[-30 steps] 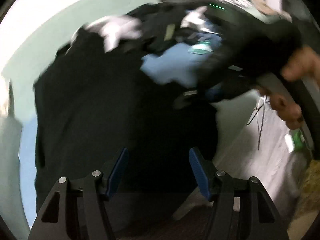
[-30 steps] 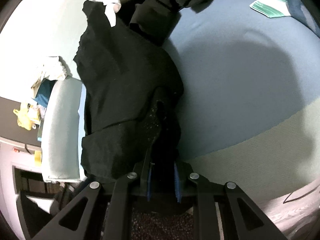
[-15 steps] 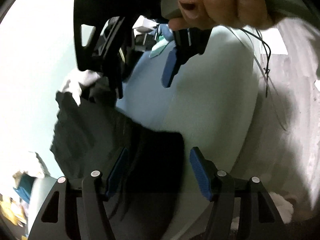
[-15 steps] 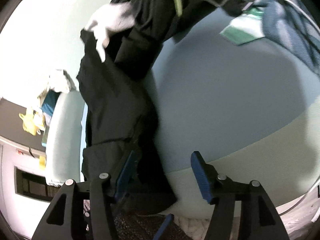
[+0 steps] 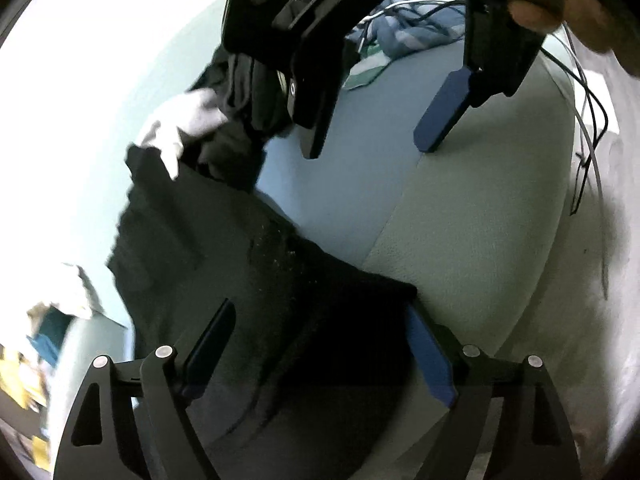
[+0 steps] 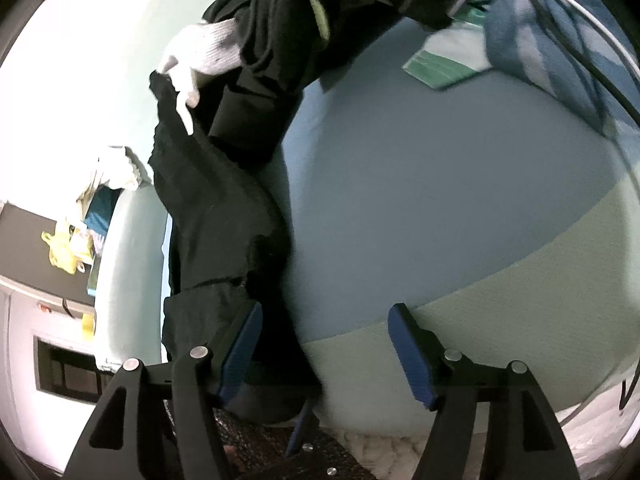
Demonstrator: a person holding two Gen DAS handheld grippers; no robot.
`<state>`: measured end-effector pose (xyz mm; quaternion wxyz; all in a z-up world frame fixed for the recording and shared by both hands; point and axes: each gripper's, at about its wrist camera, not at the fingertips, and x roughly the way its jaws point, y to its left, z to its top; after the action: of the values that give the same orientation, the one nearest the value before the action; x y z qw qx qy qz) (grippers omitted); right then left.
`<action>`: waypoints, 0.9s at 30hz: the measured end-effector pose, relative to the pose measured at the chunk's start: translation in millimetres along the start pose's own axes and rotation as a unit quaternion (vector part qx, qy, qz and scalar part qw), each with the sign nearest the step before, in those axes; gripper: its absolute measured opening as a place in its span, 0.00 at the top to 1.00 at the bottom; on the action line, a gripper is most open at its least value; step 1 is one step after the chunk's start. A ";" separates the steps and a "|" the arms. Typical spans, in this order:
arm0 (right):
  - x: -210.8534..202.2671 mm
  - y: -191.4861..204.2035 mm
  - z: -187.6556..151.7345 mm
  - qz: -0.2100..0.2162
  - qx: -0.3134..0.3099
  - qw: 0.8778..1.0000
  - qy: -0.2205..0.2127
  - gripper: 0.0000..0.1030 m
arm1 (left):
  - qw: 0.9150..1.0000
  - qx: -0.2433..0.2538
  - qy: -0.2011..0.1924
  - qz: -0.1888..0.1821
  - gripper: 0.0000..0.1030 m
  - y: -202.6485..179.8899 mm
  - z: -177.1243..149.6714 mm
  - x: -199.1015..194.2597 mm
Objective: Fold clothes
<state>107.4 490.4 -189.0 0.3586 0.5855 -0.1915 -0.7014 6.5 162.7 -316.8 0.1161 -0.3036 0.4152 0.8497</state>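
Observation:
A black garment [image 5: 224,264] lies folded in a long strip on the blue and grey-green bed cover [image 5: 352,200]. In the left wrist view my left gripper [image 5: 320,344] is open, its jaws either side of the garment's near corner. My right gripper [image 5: 368,136] hangs open above the bed at the top of that view. In the right wrist view my right gripper [image 6: 324,344] is open, with the black garment [image 6: 212,216] by its left finger [image 6: 240,348]. A white-gloved hand [image 6: 200,60] touches the garment's far end.
A pile of dark clothes [image 6: 304,32] lies at the far end of the bed, with blue striped fabric [image 6: 532,36] and a green-white item [image 6: 448,64] beside it. Cables [image 5: 588,120] hang at the right. A pale wall [image 6: 80,60] and cluttered shelf [image 6: 80,236] are at left.
My right gripper opened and let go of the black garment, then rose above it. My left gripper swung down over the garment's near corner.

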 end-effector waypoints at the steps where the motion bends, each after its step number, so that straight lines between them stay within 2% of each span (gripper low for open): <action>1: 1.3 1.9 2.4 -0.001 -0.003 1.000 0.001 0.32 | 1.000 -0.009 0.004 -0.012 0.18 3.9 0.6 2.0; 3: 4.0 6.0 7.7 -0.002 -0.010 1.000 0.002 0.32 | 0.997 -0.046 0.015 -0.054 0.27 18.4 -1.7 5.0; 5: 7.9 14.2 16.4 -0.003 -0.023 1.000 -0.001 0.32 | 0.990 -0.095 0.035 -0.102 0.59 37.3 -5.7 10.7; 6: 11.0 19.9 22.1 -0.005 -0.033 0.999 -0.001 0.32 | 0.985 -0.117 0.044 -0.118 0.65 45.9 -7.8 13.3; 7: 14.9 28.2 30.0 -0.015 -0.049 0.999 0.000 0.32 | 0.982 -0.133 0.049 -0.123 0.82 51.9 -8.4 15.4; 9: 23.1 45.6 46.6 -0.037 -0.081 0.996 0.002 0.32 | 0.974 -0.166 0.050 -0.145 0.85 65.0 -12.0 20.4; 12: 27.4 89.7 75.0 -0.077 -0.153 0.985 -0.021 0.32 | 0.961 -0.205 0.051 -0.177 0.87 78.5 -17.8 23.2; 17: 30.0 183.8 134.2 -0.070 -0.270 0.957 -0.085 0.30 | 0.936 -0.265 0.057 -0.226 0.88 95.4 -24.5 30.3; 19: 45.2 216.5 159.0 -0.063 -0.304 0.948 -0.073 0.24 | 0.926 -0.287 0.051 -0.239 0.88 104.2 -29.1 29.4; 21: 66.2 237.7 180.8 -0.086 -0.326 0.940 -0.055 0.24 | 0.919 -0.304 0.045 -0.249 0.88 111.8 -31.3 28.0; 25: 108.3 258.7 204.6 -0.155 -0.354 0.922 -0.029 0.24 | 0.887 -0.360 0.043 -0.286 0.88 130.8 -43.7 30.4; 26: 112.6 261.0 203.6 -0.170 -0.367 0.914 -0.028 0.26 | 0.880 -0.370 0.041 -0.294 0.88 135.3 -47.5 31.7; 27: 115.2 266.5 199.5 -0.186 -0.386 0.903 -0.033 0.43 | 0.874 -0.380 0.040 -0.301 0.88 139.7 -51.1 32.9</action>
<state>-16.2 198.0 -36.2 0.4129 0.4030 0.1944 -0.7933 -60.9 33.5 -272.3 0.2249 -0.4678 -0.0471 0.8534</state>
